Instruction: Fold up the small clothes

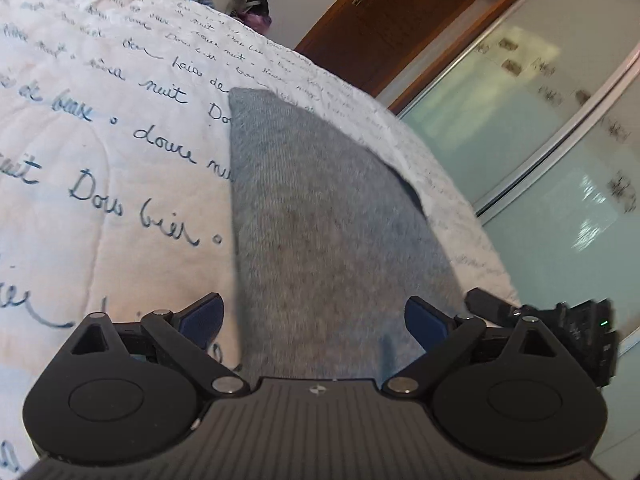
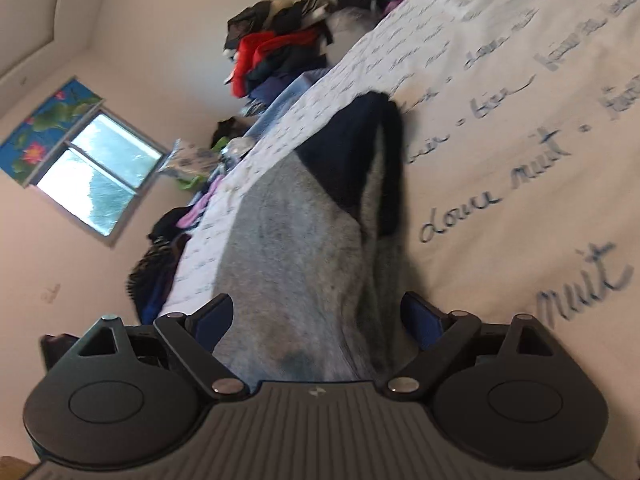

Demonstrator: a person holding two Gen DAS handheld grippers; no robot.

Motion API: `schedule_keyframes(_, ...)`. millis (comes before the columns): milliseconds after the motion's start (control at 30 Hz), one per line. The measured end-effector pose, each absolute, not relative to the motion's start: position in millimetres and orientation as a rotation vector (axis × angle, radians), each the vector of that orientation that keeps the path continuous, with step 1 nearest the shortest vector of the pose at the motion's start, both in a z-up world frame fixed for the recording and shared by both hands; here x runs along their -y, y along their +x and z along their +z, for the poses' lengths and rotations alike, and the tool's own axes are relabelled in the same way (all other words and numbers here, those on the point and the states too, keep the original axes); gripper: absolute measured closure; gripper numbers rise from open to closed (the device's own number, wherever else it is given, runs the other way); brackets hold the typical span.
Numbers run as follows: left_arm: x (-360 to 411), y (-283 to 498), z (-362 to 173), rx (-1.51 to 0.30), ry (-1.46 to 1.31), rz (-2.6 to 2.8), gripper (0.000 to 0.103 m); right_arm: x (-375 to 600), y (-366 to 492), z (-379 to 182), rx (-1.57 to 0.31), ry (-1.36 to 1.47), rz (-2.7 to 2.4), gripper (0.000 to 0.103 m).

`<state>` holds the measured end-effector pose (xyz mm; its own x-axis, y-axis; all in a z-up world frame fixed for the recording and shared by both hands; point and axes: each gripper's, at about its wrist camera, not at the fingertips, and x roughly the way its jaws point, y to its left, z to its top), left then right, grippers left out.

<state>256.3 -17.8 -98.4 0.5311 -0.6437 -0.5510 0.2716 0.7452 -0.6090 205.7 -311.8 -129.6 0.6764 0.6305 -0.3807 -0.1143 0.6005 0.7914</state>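
- Grey knitted garment (image 1: 320,216) lies flat on the bed, on a white quilt (image 1: 100,200) printed with blue handwritten words.
- From the left wrist view the garment runs away from the camera and narrows to a far corner; its right edge is a little lifted and casts a dark shadow on the quilt.
- From the right wrist view the same garment (image 2: 288,248) shows a dark navy part (image 2: 352,148) at its far end, and a fold runs along its right side.
- Left gripper (image 1: 314,320) is released: its two blue pads stand wide apart, and the near edge of the grey cloth lies between them; the pads do not press on it.
- Right gripper (image 2: 316,320) is also released, with blue pads far apart on both sides of the grey cloth, and no pad squeezes it. Its view is strongly tilted.
- In the left view a part of the other gripper (image 1: 560,328) shows at the right edge, just beside the garment, with a small green light.
- Beyond the quilt, a pile of clothes (image 2: 280,44) in red, black and blue sits at the far edge of the bed.
- A window (image 2: 100,172) with a flowered blind (image 2: 44,128) is in the wall on the left of the right view.
- A sliding frosted-glass wardrobe (image 1: 540,120) and a brown wooden door (image 1: 392,20) stand behind the bed in the left view.
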Motion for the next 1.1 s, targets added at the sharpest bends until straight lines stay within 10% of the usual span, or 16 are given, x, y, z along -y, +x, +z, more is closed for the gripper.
schedule_keyframes(100, 15, 265, -105, -0.874, -0.563, -0.614, 0.051, 303, 223, -129, -0.716, 0.822, 0.501, 0.014)
schedule_keyframes(167, 14, 266, -106, -0.890, -0.531, -0.576, 0.078, 296, 233, -135, -0.769, 0.846, 0.488, 0.059)
schedule_keyframes(233, 6, 265, -108, -0.886, -0.566, -0.576, 0.086, 292, 235, -142, -0.799, 0.856, 0.463, 0.081)
schedule_keyframes(433, -9, 256, -93, -0.858, -0.540, -0.564, 0.090, 291, 221, -145, -0.773, 0.965, 0.482, 0.088)
schedule_keyframes(767, -4, 237, -80, -0.868, -0.387, -0.479, 0.088, 285, 192, -126, -0.801, 0.777, 0.344, 0.079)
schedule_keyframes(1100, 3, 188, -57, -0.816, -0.208, -0.354, 0.032, 225, 115, -65, -0.634, 0.285, 0.210, 0.021)
